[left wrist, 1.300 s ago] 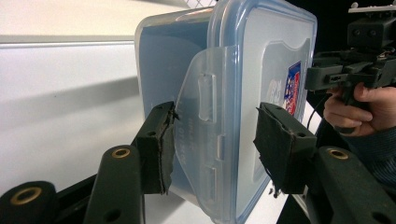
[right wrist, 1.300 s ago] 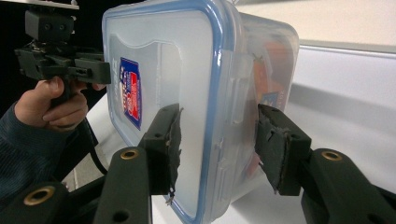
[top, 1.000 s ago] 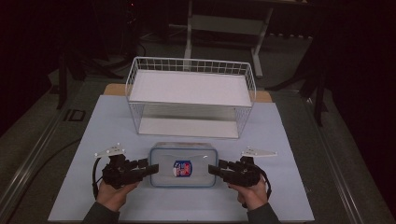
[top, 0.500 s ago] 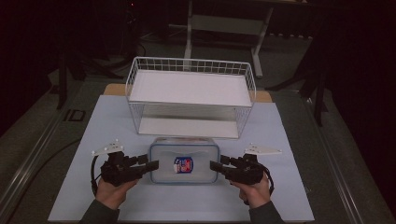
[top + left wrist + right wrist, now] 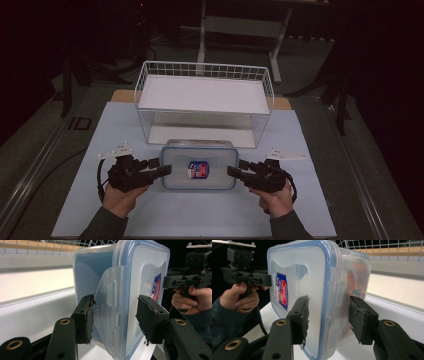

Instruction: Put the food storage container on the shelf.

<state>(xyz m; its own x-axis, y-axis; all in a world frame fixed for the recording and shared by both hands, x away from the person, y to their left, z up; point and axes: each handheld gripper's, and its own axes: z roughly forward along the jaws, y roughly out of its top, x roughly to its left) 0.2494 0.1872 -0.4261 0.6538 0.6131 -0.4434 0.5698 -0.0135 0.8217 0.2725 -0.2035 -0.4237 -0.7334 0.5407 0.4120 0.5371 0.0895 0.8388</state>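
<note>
Container clamped btwn left claw & right claw, off mat.

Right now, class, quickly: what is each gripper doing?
Left gripper: shut on the lidded plastic container, at its left end.
Right gripper: shut on the same container, at its right end.

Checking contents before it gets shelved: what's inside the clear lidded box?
Through the box wall, something orange-red shows, with a small blue-and-white patch on it. The cloudy plastic blurs it and the lid label hides part, so I can't identify it.
</note>
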